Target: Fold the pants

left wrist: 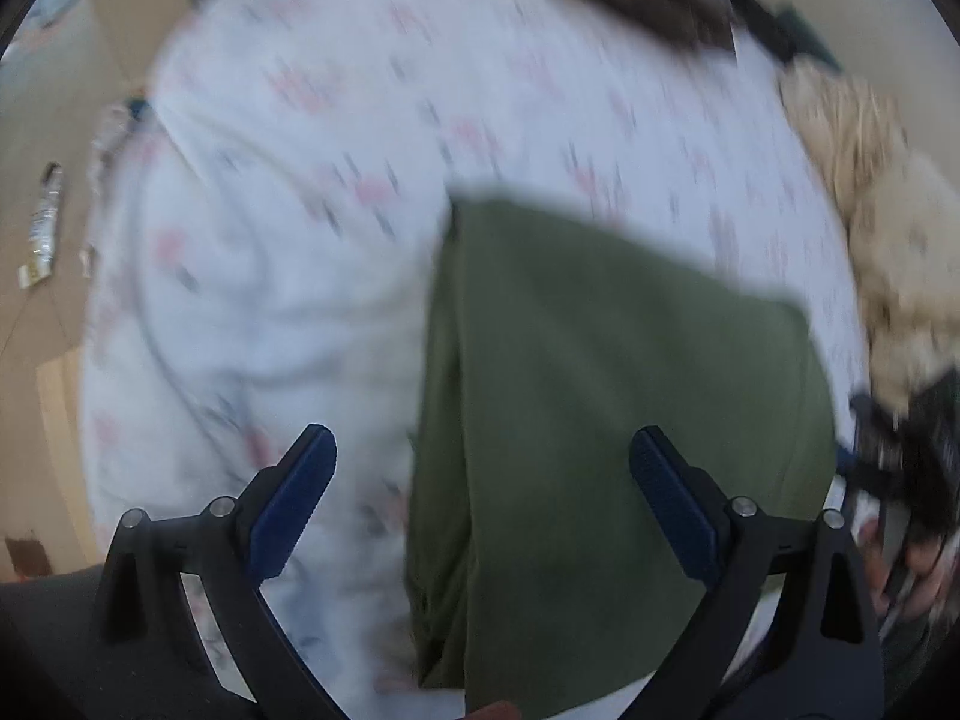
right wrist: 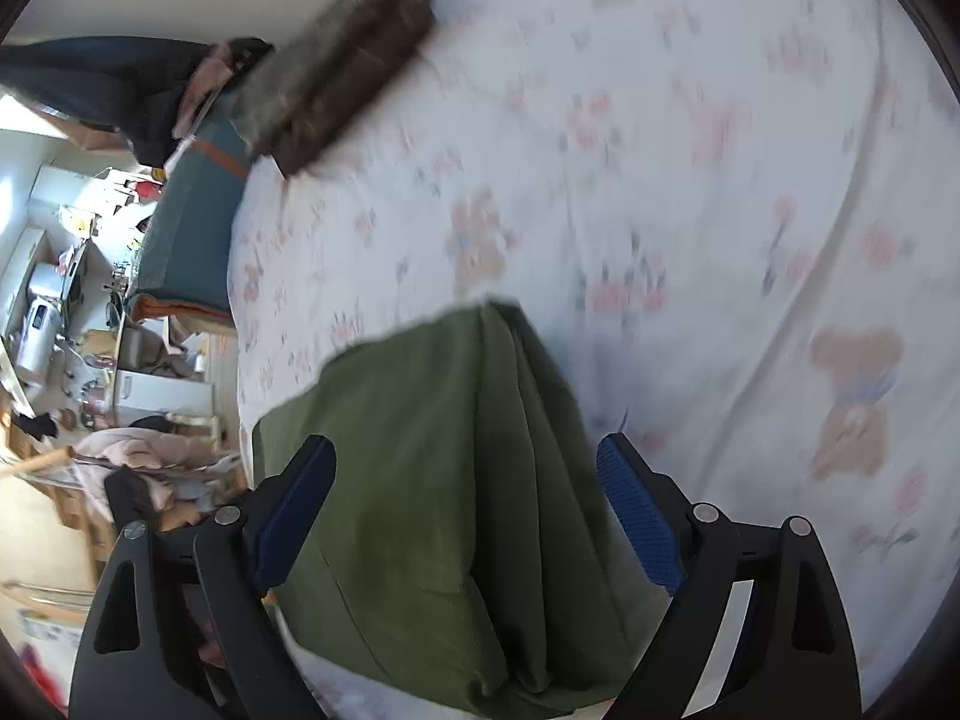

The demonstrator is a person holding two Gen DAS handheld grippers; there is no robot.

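The green pants (left wrist: 600, 396) lie folded into a compact bundle on the bed, on a white sheet (left wrist: 288, 228) printed with pink flowers and teddy bears. In the right wrist view the pants (right wrist: 432, 480) show several stacked layers with a raised fold ridge running down the middle, and their near edge sits close to the side of the bed.

The left claw (left wrist: 483, 504) stands wide apart above the bundle, one blue pad over the sheet and the other over the green cloth, with nothing pressed between them. The right claw (right wrist: 468, 510) is likewise spread wide, straddling the pants without clamping them. Both views are blurred.

Farther up the bed lies a dark brown folded item (right wrist: 336, 66), and a tan fluffy thing (left wrist: 870, 210) rests at the bed's edge in the left view. Beyond the bed, a cluttered room floor (right wrist: 78, 390) is visible.

Judging from this, the fold looks nearly or fully done. The risk is that the loose top layers spring open now that nothing pins them, or that a pad snags the ridge on the way out and drags a layer askew. A nudge towards the near edge could also tip the bundle off the bed.
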